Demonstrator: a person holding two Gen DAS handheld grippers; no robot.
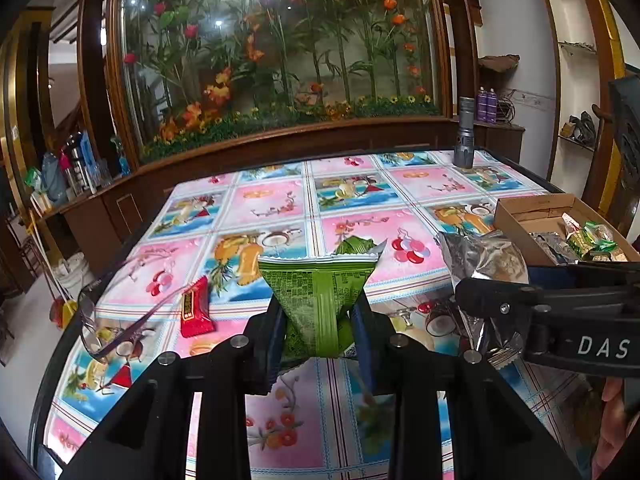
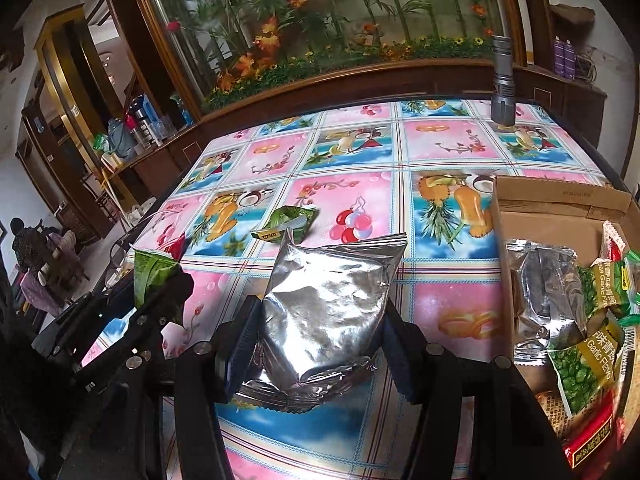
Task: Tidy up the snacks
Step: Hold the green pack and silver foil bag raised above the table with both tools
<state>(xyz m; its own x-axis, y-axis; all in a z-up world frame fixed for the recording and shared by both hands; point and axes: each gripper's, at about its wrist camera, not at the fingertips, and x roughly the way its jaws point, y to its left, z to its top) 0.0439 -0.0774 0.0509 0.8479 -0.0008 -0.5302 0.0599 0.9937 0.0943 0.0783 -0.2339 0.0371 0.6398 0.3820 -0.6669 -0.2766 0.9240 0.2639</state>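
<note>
Green snack packet (image 1: 320,304) pinched between left fingers (image 1: 276,332), seemingly lifted

White letters "DAS" showing on the right gripper (image 1: 472,300) body, "Garlic Flavo" reading on green pea packets (image 2: 580,372) lying in the cardboard box (image 2: 560,200)

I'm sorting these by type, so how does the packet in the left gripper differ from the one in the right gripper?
The green packet is printed with text on its back; the silver packet is plain foil. The green one looks narrower and pinched to a wedge, while the silver one looks wider and puffier. Both are sealed snack packets, each clamped at its lower end between jaws, above the tablecloth.
</note>
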